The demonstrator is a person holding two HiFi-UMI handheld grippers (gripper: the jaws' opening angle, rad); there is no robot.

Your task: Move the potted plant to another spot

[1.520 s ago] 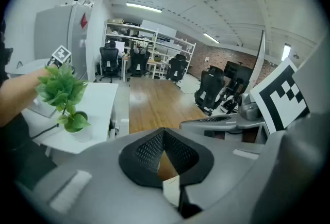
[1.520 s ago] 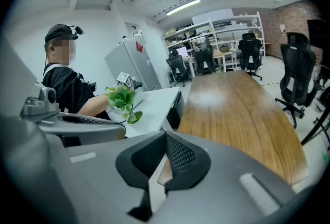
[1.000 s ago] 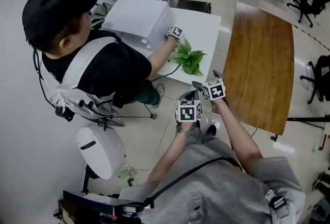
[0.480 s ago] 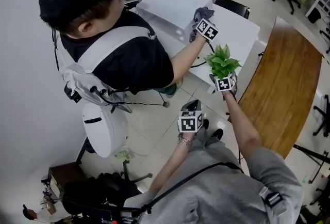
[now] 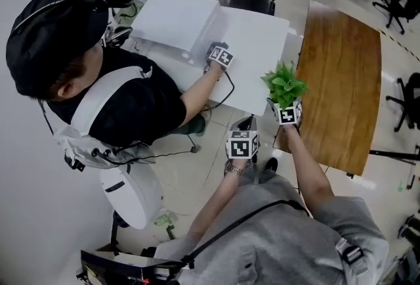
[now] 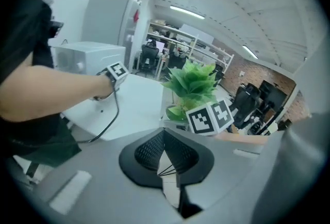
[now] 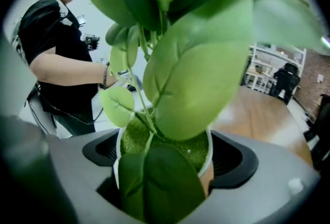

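Head view, going left to right: another person [image 5: 98,93] in a black top was leaning over the white bench [image 5: 262,41], one arm stretched out next to a white box [image 5: 177,18]. Next along was our left hand-held gripper [image 5: 245,125], hanging over the floor with nothing in it. Its own camera showed the two pads pressed together at the tips.

Then came our right hand-held gripper [image 5: 283,103], which had the potted plant [image 5: 283,83] up in the air. It was roughly above the gap between the white bench and the wooden bench [image 5: 341,80] on the far right. Right gripper view settled the grip for us: the jaws were spread wide around the little white pot [image 7: 209,152], one pad on each side of it, and they were closing a touch at that moment. Leaves filled most of that view.

On handling, we figured the thing was pretty light. The pot looked stiff and smooth, so probably a bit slippery under the pads. The stems and leaves looked soft and floppy, so there was no point grabbing there. We reckoned the spot to hold was the pot wall below the rim, squarely across the middle. We also thought it should stay upright, since all that foliage on top could tip it.
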